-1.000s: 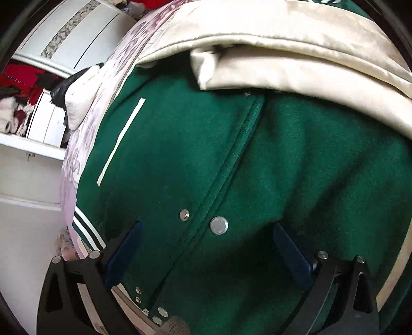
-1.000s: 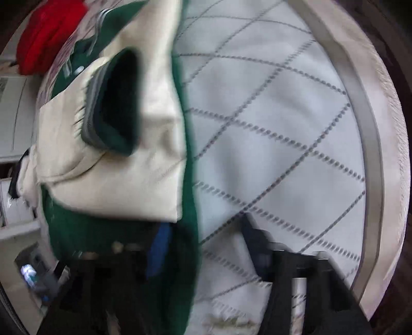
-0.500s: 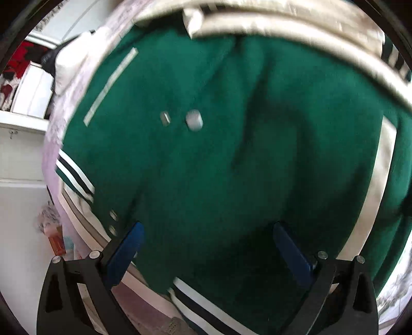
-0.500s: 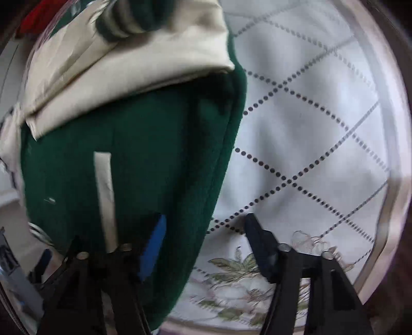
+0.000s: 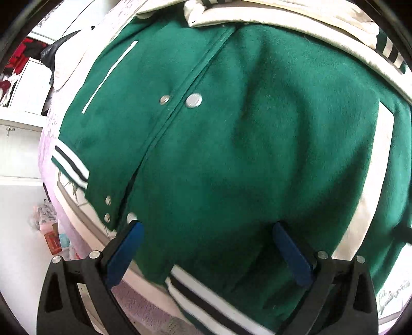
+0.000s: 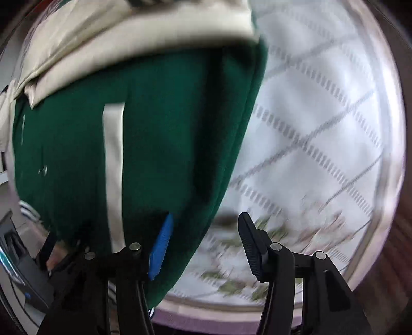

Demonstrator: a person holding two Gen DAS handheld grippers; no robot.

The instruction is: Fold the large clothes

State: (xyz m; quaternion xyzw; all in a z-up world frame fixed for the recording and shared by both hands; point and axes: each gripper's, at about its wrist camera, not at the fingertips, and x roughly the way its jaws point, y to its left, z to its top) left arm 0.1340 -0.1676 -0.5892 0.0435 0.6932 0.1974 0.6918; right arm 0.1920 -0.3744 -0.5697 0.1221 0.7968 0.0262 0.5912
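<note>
Where the left gripper (image 5: pixel 206 247) points down, a green varsity jacket (image 5: pixel 231 154) fills nearly all the space ahead of it, front side up. Jaws stand wide apart, blue pads (image 5: pixel 291 253) over the lower body of the jacket; nothing pinched between them. Just ahead of the fingers: the snap placket, with two silver snaps (image 5: pixel 193 100). Cream sleeves (image 5: pixel 270 15) folded across the far end. Striped hem rib (image 5: pixel 203 299) lies just below and between the fingers.

Right gripper (image 6: pixel 203 239): jaws opening, picture blurred. The jacket's side edge runs down between the fingers, close to the left blue pad (image 6: pixel 161 251); whether pad and cloth touch, cannot tell. Right finger sits over the bare quilted bedspread (image 6: pixel 322 128), white with dotted diamond lines, floral print (image 6: pixel 257 257) nearest the gripper.
</note>
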